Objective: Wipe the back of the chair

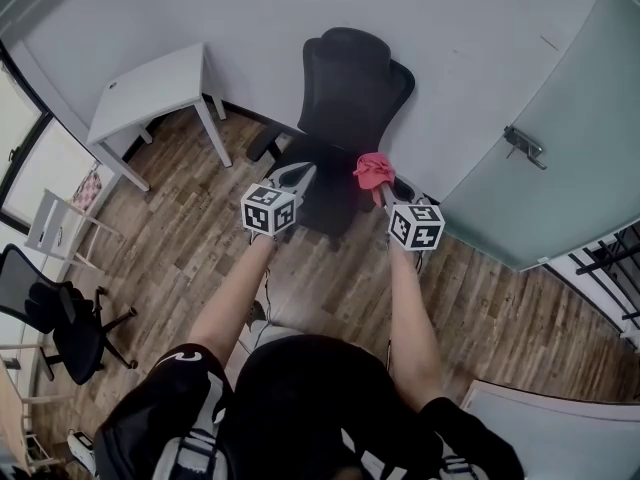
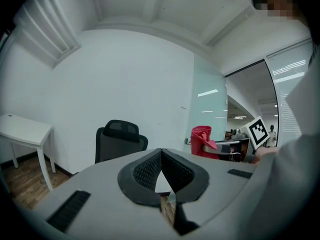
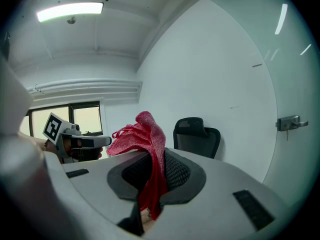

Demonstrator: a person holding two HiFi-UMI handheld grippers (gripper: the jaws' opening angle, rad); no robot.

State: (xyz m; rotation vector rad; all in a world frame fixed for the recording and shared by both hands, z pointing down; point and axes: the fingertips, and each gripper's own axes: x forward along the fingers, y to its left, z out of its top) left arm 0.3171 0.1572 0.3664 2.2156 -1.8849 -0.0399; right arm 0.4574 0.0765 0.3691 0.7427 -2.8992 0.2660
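my right claw (image 3: 152, 159) pinched the red cloth (image 1: 373, 171), my left claw (image 2: 161, 154) sat closed and empty, and the chair (image 1: 350, 88) stood ahead by the wall (image 1: 450, 48), so i reckoned press flat, sweep top-down.

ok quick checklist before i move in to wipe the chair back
1. Grip: cloth clamped in right hand-held gripper: ok.
2. Spare: left hand-held gripper empty, jaws together: ok.
3. Target: chair in view ahead of both: ok.
4. Contact: cloth on the chair: not ok, they are apart.
5. Approach: nothing between you and the chair; table stands off to the left: ok.
6. Room between chair and wall: cannot tell.
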